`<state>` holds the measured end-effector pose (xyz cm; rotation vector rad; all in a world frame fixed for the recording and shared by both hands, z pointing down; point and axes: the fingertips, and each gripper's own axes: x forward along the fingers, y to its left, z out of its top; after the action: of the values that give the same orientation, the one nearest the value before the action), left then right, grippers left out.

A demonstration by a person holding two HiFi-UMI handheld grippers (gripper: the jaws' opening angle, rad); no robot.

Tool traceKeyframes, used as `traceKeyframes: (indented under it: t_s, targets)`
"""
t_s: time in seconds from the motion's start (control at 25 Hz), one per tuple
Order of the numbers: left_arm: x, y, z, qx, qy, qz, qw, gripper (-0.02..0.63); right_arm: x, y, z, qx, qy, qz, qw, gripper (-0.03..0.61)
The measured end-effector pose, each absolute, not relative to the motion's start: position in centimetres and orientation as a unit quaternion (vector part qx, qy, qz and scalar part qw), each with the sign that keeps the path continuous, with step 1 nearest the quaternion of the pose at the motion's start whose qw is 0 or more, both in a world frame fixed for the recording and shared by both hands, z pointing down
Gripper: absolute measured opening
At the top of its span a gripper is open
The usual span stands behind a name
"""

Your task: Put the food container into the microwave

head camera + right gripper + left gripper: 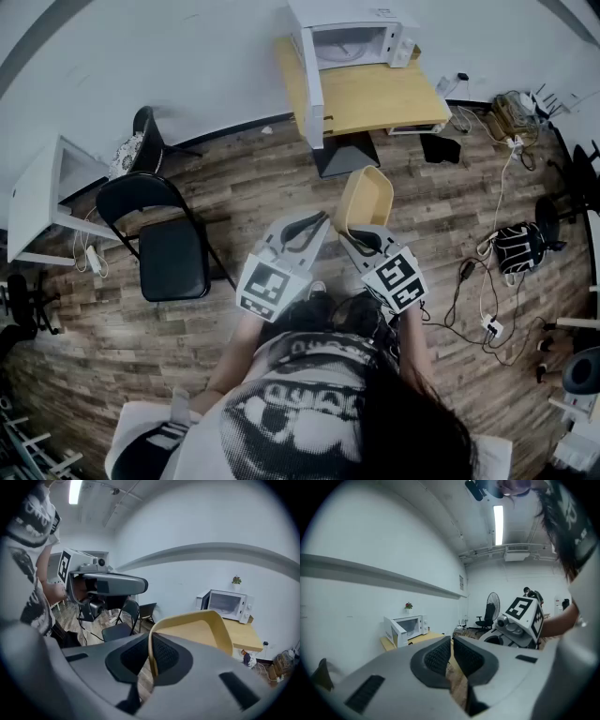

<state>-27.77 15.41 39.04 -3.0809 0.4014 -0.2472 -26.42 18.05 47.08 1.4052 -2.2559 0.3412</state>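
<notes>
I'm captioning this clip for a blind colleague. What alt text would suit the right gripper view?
The right gripper pinches the rim of a yellow food container between its closed jaws. Beyond it, a white microwave stands on a wooden table against the wall; a black chair stands at left.

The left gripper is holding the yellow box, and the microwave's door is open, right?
Not quite. It is the right gripper that holds the yellow box, with its jaws pinching the box's wall, as the right gripper view shows. The left gripper holds nothing. The door of the microwave is open, yes.
</notes>
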Motion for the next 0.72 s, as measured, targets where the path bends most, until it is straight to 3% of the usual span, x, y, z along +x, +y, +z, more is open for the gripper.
traceKeyframes:
  t_s: [0.72]
  targets:
    - [-25.4,14.0,40.9,-0.989,0.116,-0.084,-0.023,0.017,-23.6,17.3,47.7,0.531,-0.801,0.138,0.238,0.02]
